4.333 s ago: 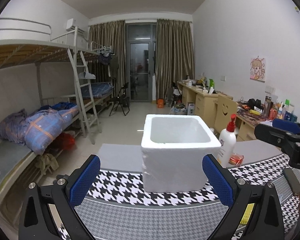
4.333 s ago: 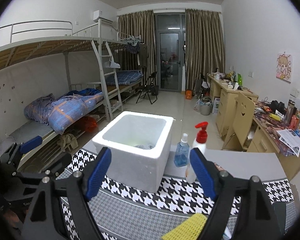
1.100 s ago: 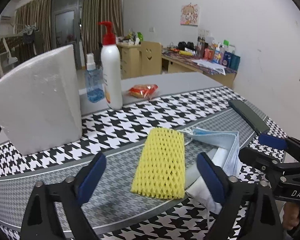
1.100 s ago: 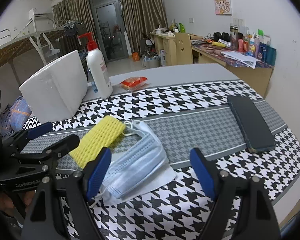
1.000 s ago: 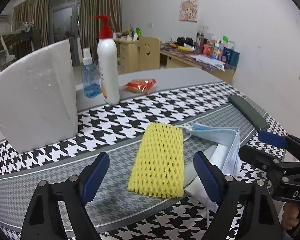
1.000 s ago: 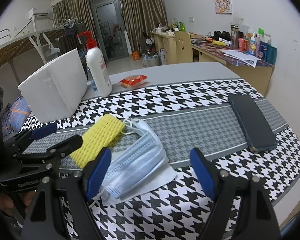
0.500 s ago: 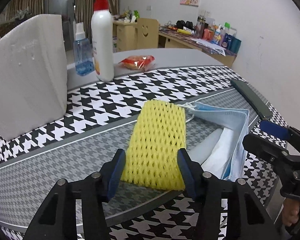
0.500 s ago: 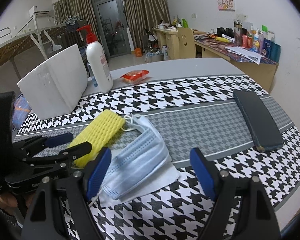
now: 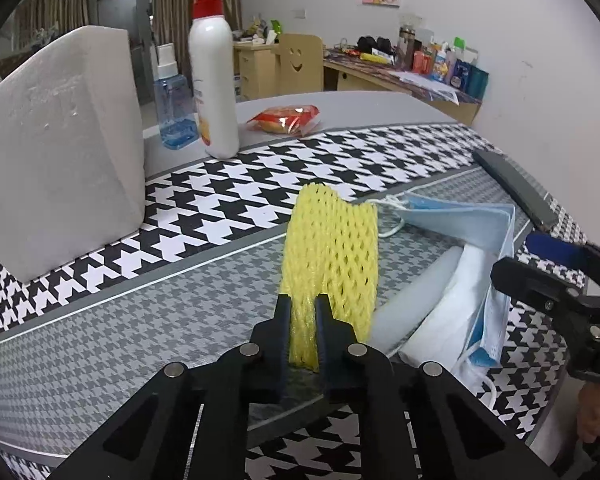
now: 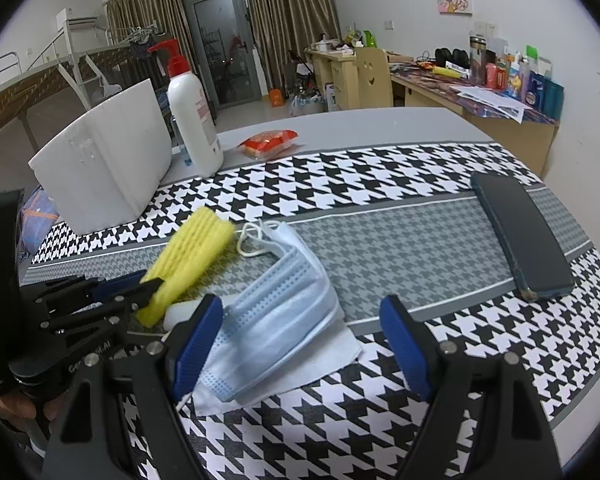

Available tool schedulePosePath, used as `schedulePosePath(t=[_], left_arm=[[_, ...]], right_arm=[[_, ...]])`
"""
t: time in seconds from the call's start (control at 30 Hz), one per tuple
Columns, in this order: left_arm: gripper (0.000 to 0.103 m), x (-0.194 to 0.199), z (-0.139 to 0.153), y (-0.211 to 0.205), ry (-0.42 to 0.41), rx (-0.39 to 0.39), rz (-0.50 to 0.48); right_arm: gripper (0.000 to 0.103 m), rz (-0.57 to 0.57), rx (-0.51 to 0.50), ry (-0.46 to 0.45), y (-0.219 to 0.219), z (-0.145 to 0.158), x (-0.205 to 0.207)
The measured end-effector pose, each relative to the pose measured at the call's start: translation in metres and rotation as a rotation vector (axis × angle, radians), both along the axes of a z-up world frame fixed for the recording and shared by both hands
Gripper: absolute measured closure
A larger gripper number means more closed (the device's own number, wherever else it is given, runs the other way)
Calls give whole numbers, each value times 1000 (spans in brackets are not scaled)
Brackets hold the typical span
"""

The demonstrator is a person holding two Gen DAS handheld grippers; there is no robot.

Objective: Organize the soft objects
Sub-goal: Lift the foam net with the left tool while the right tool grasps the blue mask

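Left wrist view: left hand-held gripper (image 9: 302, 312) has just closed, pinching yellow foam net (image 9: 332, 256), long axis toward 12 o'clock. Foam box (image 9: 60, 148) at 10 o'clock. Right hand-held gripper (image 10: 300, 344) gapes, empty, over mask (image 10: 276, 312).

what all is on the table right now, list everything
foam net sleeve: 1, yellow, mid cloth, near end pinched in the left jaws
face masks: a stack, pale blue, right of the sleeve, on white sheets
foam box: 1, white, far left
pump bottle: 1, white with red pump, behind the cloth
spray bottle: 1, clear blue, beside the pump bottle
snack packet: 1, red, bare grey tabletop
phone: 1, dark, right edge
tablecloth: 1, black-white houndstooth
left gripper: shut on the sleeve, just closed
right gripper: open over the masks
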State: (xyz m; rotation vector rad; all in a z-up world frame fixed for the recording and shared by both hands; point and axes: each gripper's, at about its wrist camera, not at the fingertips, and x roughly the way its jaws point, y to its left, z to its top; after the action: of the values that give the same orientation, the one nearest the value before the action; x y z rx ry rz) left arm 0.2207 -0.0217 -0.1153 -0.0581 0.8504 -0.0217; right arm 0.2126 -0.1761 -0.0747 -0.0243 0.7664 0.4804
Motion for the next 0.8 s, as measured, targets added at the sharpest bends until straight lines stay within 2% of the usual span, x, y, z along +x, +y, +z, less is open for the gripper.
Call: schedulePosePath(t=[0.17, 0.3, 0.4, 0.47, 0.53, 0.6, 0.8], left_arm=[[92, -6, 4, 5, -26, -37, 6], [92, -16, 13, 11, -80, -68, 10], [92, -23, 18, 11, -108, -68, 6], [92, -26, 19, 9, -120, -67, -1], [92, -30, 21, 8, -133, -65, 1], [92, -32, 23, 10, -144, -70, 5], [92, -40, 28, 8, -166, -73, -6]], right_arm=[[19, 3, -3, 4, 2, -1, 1], [19, -3, 6, -2, 2, 1, 2], [26, 0, 11, 5, 4, 2, 4], [26, -6, 3, 12, 5, 0, 6], [42, -5, 1, 31, 6, -4, 7], [46, 0, 4, 58, 7, -7, 9], [72, -19, 27, 96, 1, -11, 11]])
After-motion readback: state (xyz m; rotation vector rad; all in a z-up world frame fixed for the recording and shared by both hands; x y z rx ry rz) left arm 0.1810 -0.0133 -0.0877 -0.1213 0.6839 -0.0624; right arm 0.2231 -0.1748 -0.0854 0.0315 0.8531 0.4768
